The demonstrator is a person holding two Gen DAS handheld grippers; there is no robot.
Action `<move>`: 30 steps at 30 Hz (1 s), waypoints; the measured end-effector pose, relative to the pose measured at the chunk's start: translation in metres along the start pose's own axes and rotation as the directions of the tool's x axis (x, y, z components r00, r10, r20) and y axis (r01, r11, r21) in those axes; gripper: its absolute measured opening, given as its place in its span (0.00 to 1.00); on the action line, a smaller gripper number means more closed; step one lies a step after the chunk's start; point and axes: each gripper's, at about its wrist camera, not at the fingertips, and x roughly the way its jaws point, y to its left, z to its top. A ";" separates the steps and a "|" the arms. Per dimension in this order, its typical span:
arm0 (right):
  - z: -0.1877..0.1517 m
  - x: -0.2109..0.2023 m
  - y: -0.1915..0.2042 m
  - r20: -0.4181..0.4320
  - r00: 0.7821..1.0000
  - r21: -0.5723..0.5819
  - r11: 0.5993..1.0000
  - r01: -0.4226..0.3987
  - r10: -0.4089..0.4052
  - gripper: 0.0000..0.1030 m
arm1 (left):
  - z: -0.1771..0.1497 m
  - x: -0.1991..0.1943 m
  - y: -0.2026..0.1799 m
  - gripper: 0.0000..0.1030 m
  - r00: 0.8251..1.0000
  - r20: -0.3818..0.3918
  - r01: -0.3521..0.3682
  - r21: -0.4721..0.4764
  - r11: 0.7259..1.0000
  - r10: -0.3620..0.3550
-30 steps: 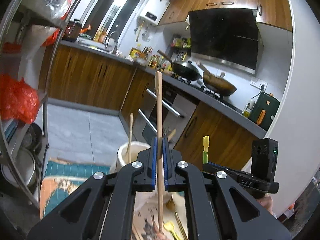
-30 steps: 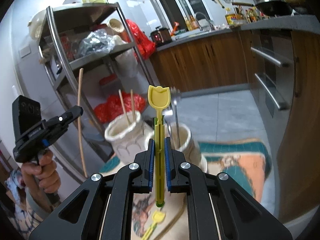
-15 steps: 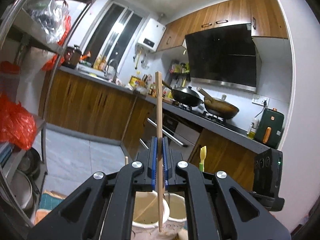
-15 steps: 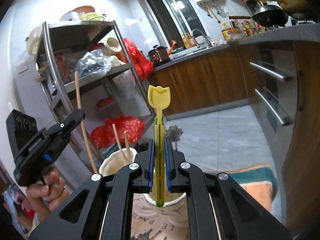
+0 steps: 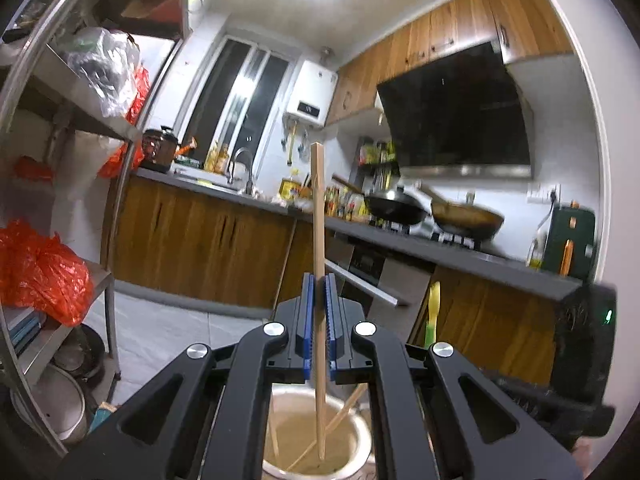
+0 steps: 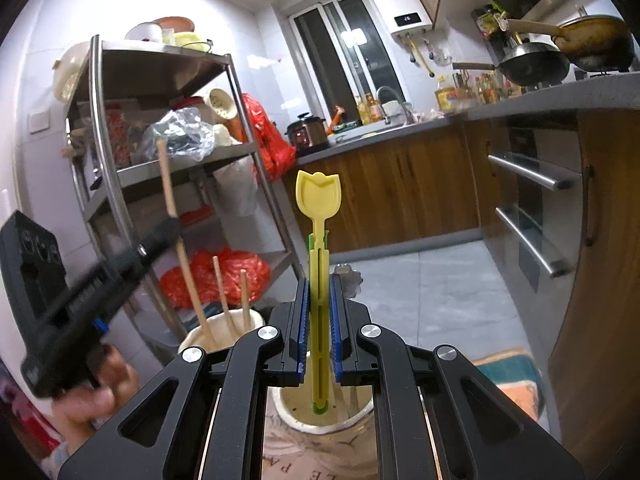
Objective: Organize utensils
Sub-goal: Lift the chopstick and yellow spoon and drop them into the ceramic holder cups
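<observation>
Holding light, stiff utensils upright over two cream holders.
Left tool (image 5: 319, 334) clamped mid-shaft on wooden chopstick (image 5: 318, 240); right tool (image 6: 319, 326) clamped on yellow plastic spoon (image 6: 319, 240) handle; both likely slippery.

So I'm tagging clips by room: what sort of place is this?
A home kitchen, most likely: woks on a stove under a range hood, a sink faucet on the wooden-cabinet counter, and a metal rack of kitchenware.
</observation>
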 end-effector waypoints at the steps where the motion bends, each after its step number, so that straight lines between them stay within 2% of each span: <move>1: -0.002 0.003 0.000 -0.003 1.000 -0.002 1.000 0.002 -0.002 0.10 | -0.004 0.001 -0.001 0.05 1.000 -0.006 -0.010 0.007 1.000 0.010; 12: -0.025 0.012 0.013 -0.071 0.993 -0.126 0.989 0.082 -0.092 0.11 | -0.032 -0.008 -0.008 0.05 0.994 -0.102 -0.027 0.085 0.996 0.036; 30: -0.041 0.018 0.015 -0.154 0.972 -0.170 0.974 0.150 -0.177 0.11 | -0.039 -0.007 -0.013 0.05 0.981 -0.170 -0.071 0.128 0.989 0.092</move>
